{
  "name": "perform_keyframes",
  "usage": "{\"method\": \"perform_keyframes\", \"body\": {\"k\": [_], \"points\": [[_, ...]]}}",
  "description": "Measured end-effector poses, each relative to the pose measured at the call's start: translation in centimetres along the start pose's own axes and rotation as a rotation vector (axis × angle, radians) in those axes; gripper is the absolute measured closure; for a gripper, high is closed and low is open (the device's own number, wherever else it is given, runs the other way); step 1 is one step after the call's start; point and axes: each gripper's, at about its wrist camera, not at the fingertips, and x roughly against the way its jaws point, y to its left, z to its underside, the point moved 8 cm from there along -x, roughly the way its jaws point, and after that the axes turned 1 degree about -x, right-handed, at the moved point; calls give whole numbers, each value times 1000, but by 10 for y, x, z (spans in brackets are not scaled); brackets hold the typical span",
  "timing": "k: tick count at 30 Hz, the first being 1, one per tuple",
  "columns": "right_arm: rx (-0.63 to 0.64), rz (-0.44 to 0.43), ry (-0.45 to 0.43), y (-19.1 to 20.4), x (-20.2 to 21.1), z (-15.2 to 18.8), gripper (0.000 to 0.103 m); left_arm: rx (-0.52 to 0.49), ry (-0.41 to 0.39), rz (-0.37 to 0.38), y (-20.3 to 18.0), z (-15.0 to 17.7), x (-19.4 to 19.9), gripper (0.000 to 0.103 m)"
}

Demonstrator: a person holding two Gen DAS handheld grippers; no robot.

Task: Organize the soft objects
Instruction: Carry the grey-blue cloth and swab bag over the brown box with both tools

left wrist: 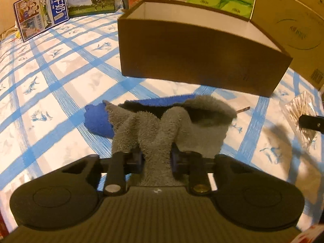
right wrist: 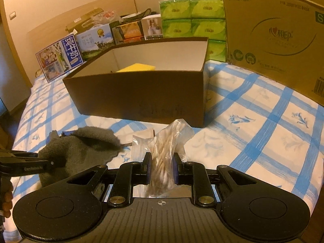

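Taking the brown open box (right wrist: 141,95) as the landmark, everything is sitting on a bed with a blue-checked sheet (right wrist: 253,133).

Far to the box's left and behind it, two milk cartons (left wrist: 40,13) are standing against the clutter at the wall. In front of the box's left half, the left claw (left wrist: 158,160) is clenching a gray fleecy cloth (left wrist: 162,129); the cloth is bunching up between the two fingers and spilling forward toward the box. Under and just left of that gray cloth, one blue cloth (left wrist: 97,121) is lying flat on the sheet, partly covered by it. From the right wrist view the same gray cloth (right wrist: 81,149) is hanging from the left claw (right wrist: 50,164) at the box's front left.

Inside the box, one yellow flat item (right wrist: 137,67) is resting near the back wall; what it is made of cannot be told.

In front of the box's right half, the right claw (right wrist: 162,172) is gripping one clear plastic bag of cotton swabs (right wrist: 164,151), the bag sticking up between the fingers. A small piece of cardboard (right wrist: 143,134) is lying just behind the bag, between it and the box.

Behind the box's right end, green tissue packs (right wrist: 192,20) are stacked, at least six showing. To the box's right, one large cardboard carton (right wrist: 273,34) is standing.
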Motion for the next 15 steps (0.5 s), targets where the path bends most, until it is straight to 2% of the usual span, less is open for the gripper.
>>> {"method": "perform_keyframes", "body": {"k": [3,15], "points": [[1,-2,-15,1,7,-4,83,-3,-20,-2,4,-9,17,87],[-1,3,-103,-9,51,-29,83,-4,-174,-17,36,-69,112,89]]}}
